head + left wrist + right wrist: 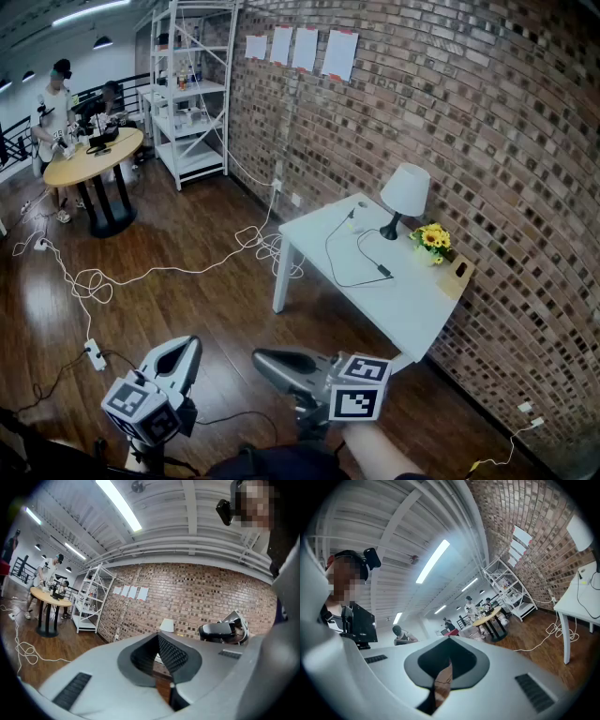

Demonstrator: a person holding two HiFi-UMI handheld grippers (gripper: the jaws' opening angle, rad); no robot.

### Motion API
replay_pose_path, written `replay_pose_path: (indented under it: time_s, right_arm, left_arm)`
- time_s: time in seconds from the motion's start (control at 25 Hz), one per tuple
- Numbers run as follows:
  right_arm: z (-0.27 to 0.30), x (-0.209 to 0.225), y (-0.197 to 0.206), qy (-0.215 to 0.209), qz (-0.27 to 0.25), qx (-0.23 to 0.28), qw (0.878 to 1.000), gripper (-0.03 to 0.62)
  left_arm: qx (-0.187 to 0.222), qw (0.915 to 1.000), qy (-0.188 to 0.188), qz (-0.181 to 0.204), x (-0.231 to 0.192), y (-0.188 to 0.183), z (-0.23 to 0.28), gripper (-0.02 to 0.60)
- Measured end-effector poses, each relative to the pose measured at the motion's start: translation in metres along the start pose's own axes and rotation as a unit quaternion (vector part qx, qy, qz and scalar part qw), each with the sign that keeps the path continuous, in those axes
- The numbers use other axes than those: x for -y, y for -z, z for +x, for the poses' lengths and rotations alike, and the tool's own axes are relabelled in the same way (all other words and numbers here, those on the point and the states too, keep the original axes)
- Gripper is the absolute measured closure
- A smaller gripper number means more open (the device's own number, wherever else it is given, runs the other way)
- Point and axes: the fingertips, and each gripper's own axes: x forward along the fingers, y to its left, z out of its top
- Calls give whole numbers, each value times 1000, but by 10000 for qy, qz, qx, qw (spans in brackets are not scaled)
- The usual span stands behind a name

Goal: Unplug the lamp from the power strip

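Observation:
The lamp (405, 195), white shade on a black stem, stands at the far side of a white table (412, 305) against the brick wall. Its black cable (342, 267) loops across the tabletop toward a white power strip (354, 221) near the table's far left corner. Both grippers hang low over the wooden floor, well short of the table. My left gripper (187, 345) (157, 657) is shut and empty. The right gripper (264, 358) (445, 663) is shut with nothing between its jaws. The lamp (166, 625) shows small in the left gripper view.
Yellow flowers (433, 238) and a small wooden box (458, 274) sit beside the lamp. White cables (94, 279) and a floor power strip (94, 353) trail over the floor. A white shelf rack (192, 94) and a round table (92, 159) with people stand at the back left.

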Motion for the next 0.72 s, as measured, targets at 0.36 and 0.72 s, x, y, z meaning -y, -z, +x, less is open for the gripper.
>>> replay_pose_path:
  time_s: [0.36, 0.72]
  right_arm:
    - [8, 1, 20, 26, 102, -269, 9996, 608]
    - [9, 28, 18, 7, 247, -221, 9995, 608]
  left_arm:
    - [-24, 9999, -108, -99, -7, 9, -9, 563]
    - [-300, 9993, -212, -109, -9, 21, 9, 563]
